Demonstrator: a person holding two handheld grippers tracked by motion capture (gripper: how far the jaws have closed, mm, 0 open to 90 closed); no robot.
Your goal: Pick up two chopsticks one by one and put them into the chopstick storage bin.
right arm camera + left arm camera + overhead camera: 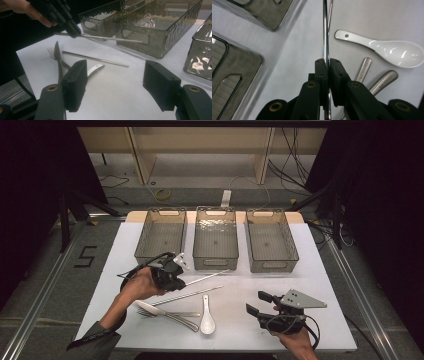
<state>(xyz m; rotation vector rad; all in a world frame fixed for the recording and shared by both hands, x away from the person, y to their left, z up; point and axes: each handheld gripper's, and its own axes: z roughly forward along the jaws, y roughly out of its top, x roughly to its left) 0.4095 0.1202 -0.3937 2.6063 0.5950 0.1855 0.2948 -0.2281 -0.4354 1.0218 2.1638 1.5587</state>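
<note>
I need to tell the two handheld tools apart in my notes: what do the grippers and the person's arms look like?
Both are black two-jaw tools with blocky rectangular pads and brass-coloured pivot rivets. The right gripper carries a grey three-cornered plate with holes and trails a looped black cable. The left gripper also trails a black cable. The left forearm ends in a rolled grey-green sleeve.

Both grippers are built in matt black. On the left gripper [326,65], blocky rectangular pads with small screw holes are carried on arms pinned with brass-coloured rivets. A grey three-cornered plate, drilled with small holes, is mounted on the right gripper [259,304], and black cable is looped beneath it. A dark grey sleeve [95,340] is worn on the left forearm.
</note>
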